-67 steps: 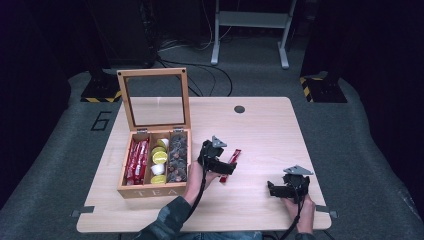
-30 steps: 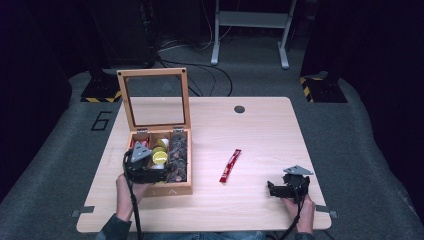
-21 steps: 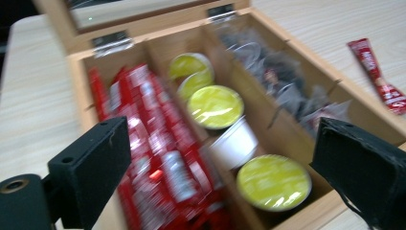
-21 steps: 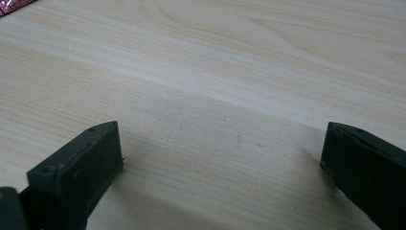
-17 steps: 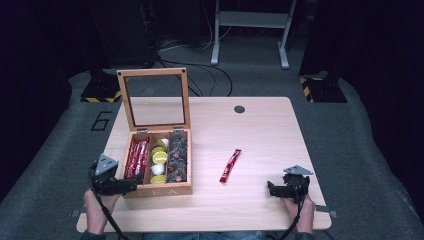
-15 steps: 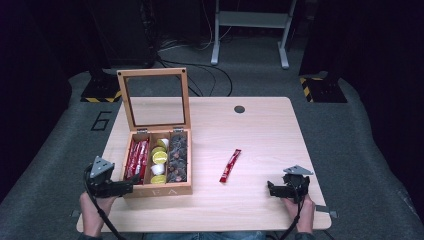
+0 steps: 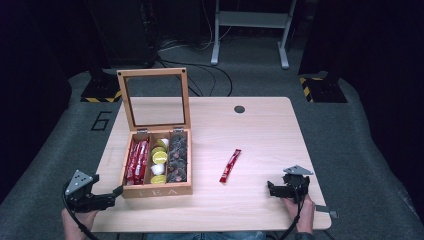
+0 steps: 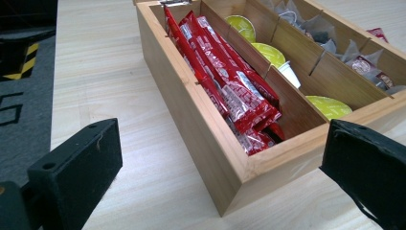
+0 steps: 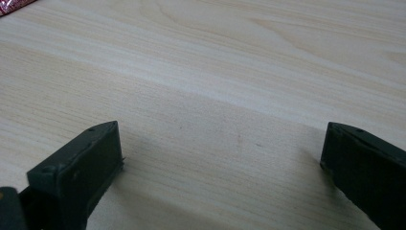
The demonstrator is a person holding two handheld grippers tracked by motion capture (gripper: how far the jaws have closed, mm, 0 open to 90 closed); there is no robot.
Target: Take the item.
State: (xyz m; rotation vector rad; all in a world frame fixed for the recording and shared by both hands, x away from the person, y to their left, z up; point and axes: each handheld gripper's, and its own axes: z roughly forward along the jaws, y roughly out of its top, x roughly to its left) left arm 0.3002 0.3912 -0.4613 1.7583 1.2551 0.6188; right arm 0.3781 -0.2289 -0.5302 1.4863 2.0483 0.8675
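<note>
The sachet [image 7: 230, 165] lies flat on the table [image 7: 260, 125] at centre frame in the high view, right of the box [image 7: 156, 190] and well apart from both grippers; its tip shows at the upper left of the right gripper view [image 9: 14, 5]. It looks light, thin and limp, with a slick foil skin, so it would likely slide under a push; I would pinch it across its narrow width near the middle, pads low to the wood.

The left gripper [image 7: 107, 196] sits at lower left, just beside the box's corner, jaws spread wide with nothing between them; they have just been opening. The right gripper [image 7: 272, 189] rests at lower right, jaws spread and empty.

Earlier the left gripper hovered at the sachet, then over the box; it has since swung out to the lower left; the sachet and the right gripper have stayed put.
</note>
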